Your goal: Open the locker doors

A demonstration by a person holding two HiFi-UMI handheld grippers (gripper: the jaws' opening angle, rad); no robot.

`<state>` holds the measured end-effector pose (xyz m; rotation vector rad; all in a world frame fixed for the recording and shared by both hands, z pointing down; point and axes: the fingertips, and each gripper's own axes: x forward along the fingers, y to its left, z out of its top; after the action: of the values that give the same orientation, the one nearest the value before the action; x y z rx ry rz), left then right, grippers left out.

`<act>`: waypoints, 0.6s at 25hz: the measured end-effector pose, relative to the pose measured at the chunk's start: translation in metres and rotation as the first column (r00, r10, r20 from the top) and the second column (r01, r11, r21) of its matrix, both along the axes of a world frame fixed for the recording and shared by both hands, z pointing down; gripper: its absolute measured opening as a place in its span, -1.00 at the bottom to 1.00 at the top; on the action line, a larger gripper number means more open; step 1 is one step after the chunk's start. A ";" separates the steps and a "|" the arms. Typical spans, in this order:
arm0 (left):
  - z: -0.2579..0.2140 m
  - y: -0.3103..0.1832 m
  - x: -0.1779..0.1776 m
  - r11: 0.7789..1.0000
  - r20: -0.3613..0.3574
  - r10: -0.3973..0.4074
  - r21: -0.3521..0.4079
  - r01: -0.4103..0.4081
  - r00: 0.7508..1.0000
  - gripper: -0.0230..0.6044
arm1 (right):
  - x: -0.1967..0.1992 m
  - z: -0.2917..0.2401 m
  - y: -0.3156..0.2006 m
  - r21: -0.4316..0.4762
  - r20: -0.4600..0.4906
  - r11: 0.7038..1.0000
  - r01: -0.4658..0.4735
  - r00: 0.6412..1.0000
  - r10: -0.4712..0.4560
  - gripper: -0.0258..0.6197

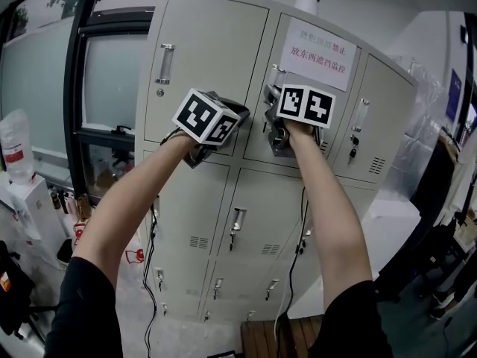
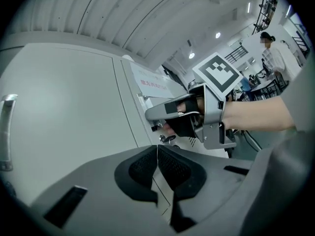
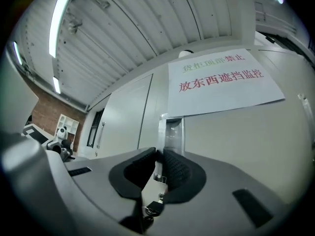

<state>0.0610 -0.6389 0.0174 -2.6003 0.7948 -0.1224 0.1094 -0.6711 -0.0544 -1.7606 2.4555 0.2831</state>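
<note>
My left gripper (image 2: 157, 163) is clenched, its black pads pressed flat together with nothing between them. It hovers level before the bank of grey metal lockers (image 1: 194, 222), near the lower right corner of the top-left locker door (image 2: 64, 112), whose chrome pull handle (image 2: 6, 132) sits at the far left edge of the left gripper view. My right gripper (image 3: 158, 168) is up against the top-middle locker door (image 3: 236, 146), which is shut as far as I can see. Its pads are drawn in around the lower end of that door's narrow metal handle (image 3: 173, 132), and as best I can judge from the tight angle they press on it from both sides. The handle rises upright out of the jaws toward the centre of the frame. Just below the pads, at the bottom of the right gripper view, a small bunch of keys (image 3: 151, 209) hangs from the lock. Above the handle, in the upper right of that view, a white paper notice (image 3: 221, 80) with red characters is stuck to the door. In the head view both of my forearms reach up from the bottom of the frame, the two marker cubes side by side at the centre. A dark-framed window (image 1: 45, 80) fills the left edge. A person (image 2: 275, 48) stands far off in the upper right of the left gripper view.
</note>
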 end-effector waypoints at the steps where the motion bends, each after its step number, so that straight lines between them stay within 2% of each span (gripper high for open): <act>1: 0.000 0.001 -0.001 1.000 0.001 -0.001 0.004 0.001 1.000 -0.86 | -0.001 0.000 0.002 -0.001 0.000 1.000 0.009 1.000 -0.009 -0.72; 6: -0.005 0.007 -0.004 1.000 -0.020 0.006 -0.002 -0.006 1.000 -0.86 | -0.002 0.001 0.016 -0.007 -0.006 0.999 0.050 0.999 -0.050 -0.72; 12: 0.009 0.018 0.013 0.998 0.036 0.056 0.008 -0.056 0.998 -0.85 | -0.005 0.003 0.044 0.001 -0.039 0.996 0.090 0.995 -0.090 -0.72; 13: 0.010 0.023 0.017 0.996 0.033 0.086 -0.009 -0.086 0.996 -0.71 | -0.004 0.003 0.050 0.001 -0.046 0.995 0.099 0.994 -0.098 -0.72; 14: 0.011 0.028 0.021 0.992 0.027 0.120 -0.029 -0.119 0.992 -0.44 | -0.004 0.003 0.056 0.002 -0.053 0.994 0.106 0.993 -0.106 -0.71; 15: 0.012 0.034 0.025 0.989 0.024 0.144 -0.040 -0.143 0.989 -0.41 | -0.003 0.004 0.062 0.002 -0.059 0.993 0.115 0.992 -0.114 -0.71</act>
<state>0.0860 -0.6053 0.0293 -2.6755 0.5986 -0.1309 0.1063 -0.6086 -0.0508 -1.6240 2.5821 0.3360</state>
